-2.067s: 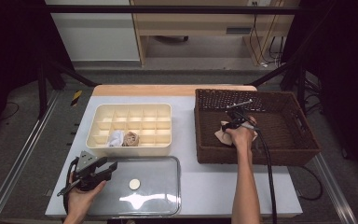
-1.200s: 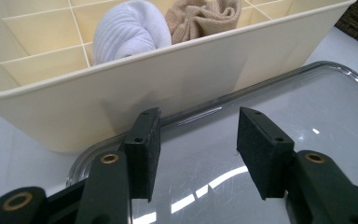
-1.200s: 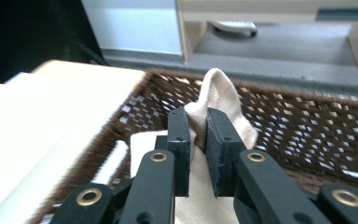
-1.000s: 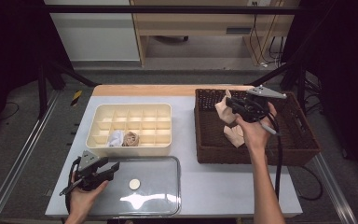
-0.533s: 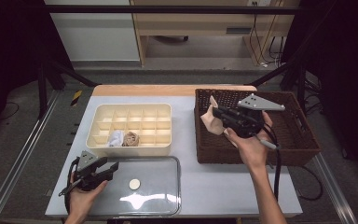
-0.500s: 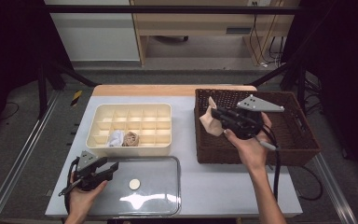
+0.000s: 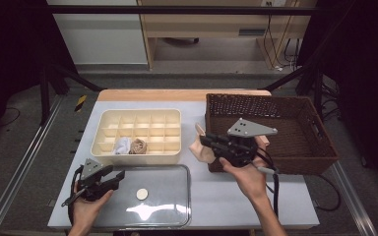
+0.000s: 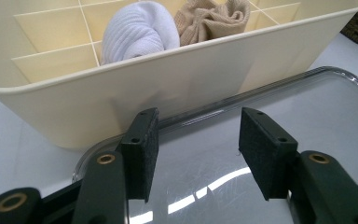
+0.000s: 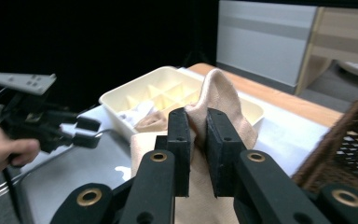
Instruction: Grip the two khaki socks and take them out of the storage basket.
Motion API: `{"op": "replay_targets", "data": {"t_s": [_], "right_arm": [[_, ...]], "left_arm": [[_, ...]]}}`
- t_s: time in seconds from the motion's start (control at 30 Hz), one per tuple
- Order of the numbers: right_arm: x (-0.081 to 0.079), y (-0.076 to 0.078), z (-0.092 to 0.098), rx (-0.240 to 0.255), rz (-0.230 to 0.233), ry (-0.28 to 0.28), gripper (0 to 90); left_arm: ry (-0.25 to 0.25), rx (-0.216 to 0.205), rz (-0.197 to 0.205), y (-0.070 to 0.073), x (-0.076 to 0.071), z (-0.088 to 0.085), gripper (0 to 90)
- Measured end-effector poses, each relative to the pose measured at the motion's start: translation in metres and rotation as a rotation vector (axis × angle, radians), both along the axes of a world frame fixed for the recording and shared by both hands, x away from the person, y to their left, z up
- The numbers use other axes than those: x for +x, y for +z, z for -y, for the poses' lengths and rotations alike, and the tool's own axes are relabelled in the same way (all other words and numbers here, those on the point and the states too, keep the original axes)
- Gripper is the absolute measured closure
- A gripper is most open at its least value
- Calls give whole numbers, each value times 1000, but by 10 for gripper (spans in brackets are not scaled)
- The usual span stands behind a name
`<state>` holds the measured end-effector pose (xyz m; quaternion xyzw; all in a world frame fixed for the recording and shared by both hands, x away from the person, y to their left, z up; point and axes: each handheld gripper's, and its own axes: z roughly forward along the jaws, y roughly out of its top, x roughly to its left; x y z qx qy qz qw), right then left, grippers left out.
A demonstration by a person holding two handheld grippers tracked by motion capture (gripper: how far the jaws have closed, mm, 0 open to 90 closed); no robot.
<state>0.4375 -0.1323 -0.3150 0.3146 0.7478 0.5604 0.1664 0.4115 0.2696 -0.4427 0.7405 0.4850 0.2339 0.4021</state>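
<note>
My right gripper (image 7: 204, 139) (image 9: 197, 135) is shut on a beige sock (image 7: 198, 148) (image 9: 219, 100), which hangs from the jaws just left of the brown wicker basket (image 7: 305, 147), over the white table. The cream divided box (image 7: 142, 153) (image 9: 121, 98) stands to the left of it, with a rolled white sock (image 7: 123, 145) (image 8: 137, 30) and a rolled beige sock (image 7: 139, 145) (image 8: 209, 18) in its front cells. My left gripper (image 7: 118, 176) (image 8: 198, 149) rests open at the left edge of the clear lid (image 7: 172, 206) (image 8: 270, 121), pointing at the box's front wall, nothing between its pads.
A small round cream disc (image 7: 140, 193) lies on the clear lid. The basket (image 9: 354, 144) fills the right part of the table. A wooden strip (image 7: 177, 94) runs along the table's far edge, and metal rails (image 7: 15, 172) flank the table.
My right gripper has lifted the beige sock out of the basket and carried it left over the basket's left wall. The left gripper has stayed in place.
</note>
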Motion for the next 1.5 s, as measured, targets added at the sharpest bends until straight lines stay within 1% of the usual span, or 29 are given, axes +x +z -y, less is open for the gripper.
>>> {"op": "replay_targets", "data": {"t_s": [0.17, 0.3, 0.33, 0.37, 0.4, 0.43, 0.57, 0.6, 0.63, 0.67, 0.7, 0.73, 0.77, 0.87, 0.9, 0.93, 0.97, 1.07, 1.13, 1.17, 1.27, 1.33, 1.4, 1.43, 1.5], "right_arm": [[-8, -11, -10, -10, -20, 51, 813], [-13, -18, -13, -11, -34, 71, 812], [-17, -28, -13, -17, -51, 85, 812], [-17, -28, -13, -17, -51, 85, 812], [-20, -38, -13, -24, -72, 93, 812], [-20, -38, -13, -24, -72, 93, 812], [-25, -57, -11, -46, -111, 101, 812], [-27, -66, -9, -58, -124, 105, 812], [-27, -66, -9, -58, -124, 105, 812], [-27, -75, -8, -65, -142, 104, 812], [-27, -75, -8, -65, -142, 104, 812], [-28, -85, -6, -82, -165, 103, 812], [-28, -85, -6, -82, -165, 103, 812], [-30, -100, -4, -113, -197, 111, 812], [-30, -104, -4, -124, -202, 107, 812], [-31, -107, -2, -133, -206, 107, 812], [-31, -107, -2, -133, -206, 107, 812], [-32, -117, 3, -151, -228, 98, 812], [-34, -126, 9, -163, -256, 84, 811], [-34, -126, 9, -163, -256, 84, 811], [-35, -137, 12, -186, -284, 75, 808], [-36, -139, 11, -187, -289, 77, 806], [-35, -144, 8, -211, -294, 80, 798], [-35, -144, 8, -211, -294, 80, 798], [-34, -148, 5, -227, -295, 88, 786]], "left_arm": [[1, 0, 2, 0, 0, 0, 477], [3, -2, 1, 1, -1, 0, 477], [5, -3, 3, 1, -1, -1, 477], [5, -3, 3, 1, -1, -1, 476], [4, -3, 3, 1, -1, 0, 476], [4, -2, 4, 1, -1, 0, 476], [4, 0, 4, 1, -1, 0, 475], [5, -2, 4, 2, -1, 0, 475], [5, -2, 4, 2, -1, 0, 475], [7, -4, 6, 2, -1, 0, 475], [7, -4, 6, 2, -1, 0, 475], [7, -3, 6, 2, -1, 0, 475], [7, -4, 6, 2, -1, -1, 475], [8, -5, 6, 2, -1, -1, 474], [9, -4, 6, 2, -1, -1, 474], [9, -4, 6, 2, -1, -1, 474], [8, -4, 6, 2, -1, -1, 474], [9, -6, 8, 2, -2, -1, 473], [10, -5, 5, 2, -2, -1, 474], [10, -5, 5, 2, -2, -1, 474], [8, -4, 5, 2, -2, -1, 473], [8, -4, 6, 2, -2, -1, 473], [8, -4, 4, 2, -2, -1, 472], [9, -4, 3, 2, -2, -1, 472], [9, -5, 2, 1, -1, -1, 469]]}}
